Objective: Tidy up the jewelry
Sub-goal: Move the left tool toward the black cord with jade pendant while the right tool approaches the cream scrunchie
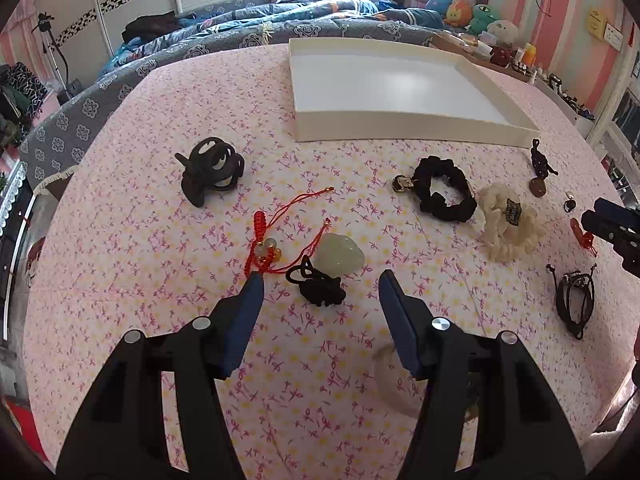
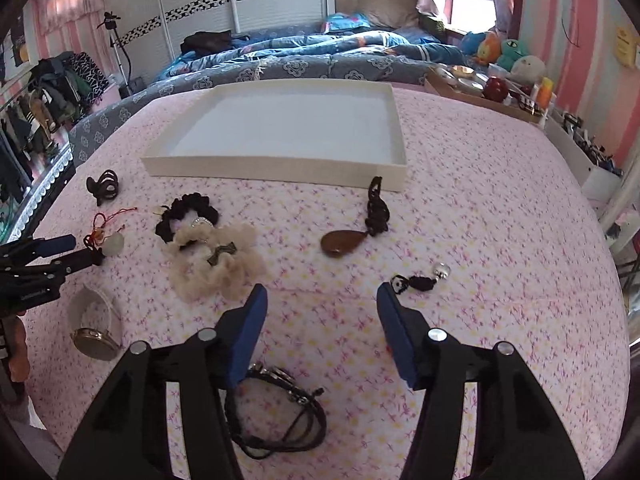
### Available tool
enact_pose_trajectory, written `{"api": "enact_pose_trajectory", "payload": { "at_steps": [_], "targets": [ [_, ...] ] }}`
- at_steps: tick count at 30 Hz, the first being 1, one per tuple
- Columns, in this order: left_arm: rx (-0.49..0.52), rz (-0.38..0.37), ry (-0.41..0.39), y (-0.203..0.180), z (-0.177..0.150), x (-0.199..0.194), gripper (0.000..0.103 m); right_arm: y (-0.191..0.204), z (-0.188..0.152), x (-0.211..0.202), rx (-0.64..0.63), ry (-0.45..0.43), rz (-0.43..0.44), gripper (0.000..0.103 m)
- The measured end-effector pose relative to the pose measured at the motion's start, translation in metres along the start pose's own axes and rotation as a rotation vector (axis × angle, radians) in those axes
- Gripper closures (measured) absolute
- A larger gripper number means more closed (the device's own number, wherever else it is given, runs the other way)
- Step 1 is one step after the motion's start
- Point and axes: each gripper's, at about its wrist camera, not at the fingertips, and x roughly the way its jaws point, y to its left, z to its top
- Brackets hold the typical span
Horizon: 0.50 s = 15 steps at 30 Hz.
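Left tool [image 1: 320, 284] spread, pads clear of everything, hovering over the pale green pendant [image 1: 339, 255] and its black knotted cord [image 1: 320, 286] on the pink floral worktop [image 1: 160, 200]. Right tool [image 2: 322, 296] likewise spread, nothing pinched, above a coil of black cords [image 2: 280, 420]. White tray [image 1: 400, 130] as landmark: empty, at the far side. Nearer than the tray: black hair claw [image 1: 212, 170], black scrunchie [image 1: 444, 190], cream scrunchie [image 1: 508, 222], brown teardrop pendant [image 2: 340, 242], red tassel charm [image 1: 266, 246].
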Motion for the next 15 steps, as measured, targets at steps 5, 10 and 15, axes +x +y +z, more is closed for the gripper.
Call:
{"api": "enact_pose_trajectory", "payload": {
  "at_steps": [5,10,15],
  "targets": [
    [0.004,-0.007,0.02,0.0,0.004,0.009,0.048,-0.013,-0.002,0.006,0.05,0.018,-0.013,0.045],
    [0.011,-0.019,0.026,-0.002,0.004,0.013,0.055,-0.027,-0.002,0.01,0.086,0.026,-0.044,0.045],
    [0.022,-0.023,0.038,-0.004,0.006,0.019,0.062,-0.009,0.006,0.014,0.051,0.026,0.016,0.045]
  ]
}}
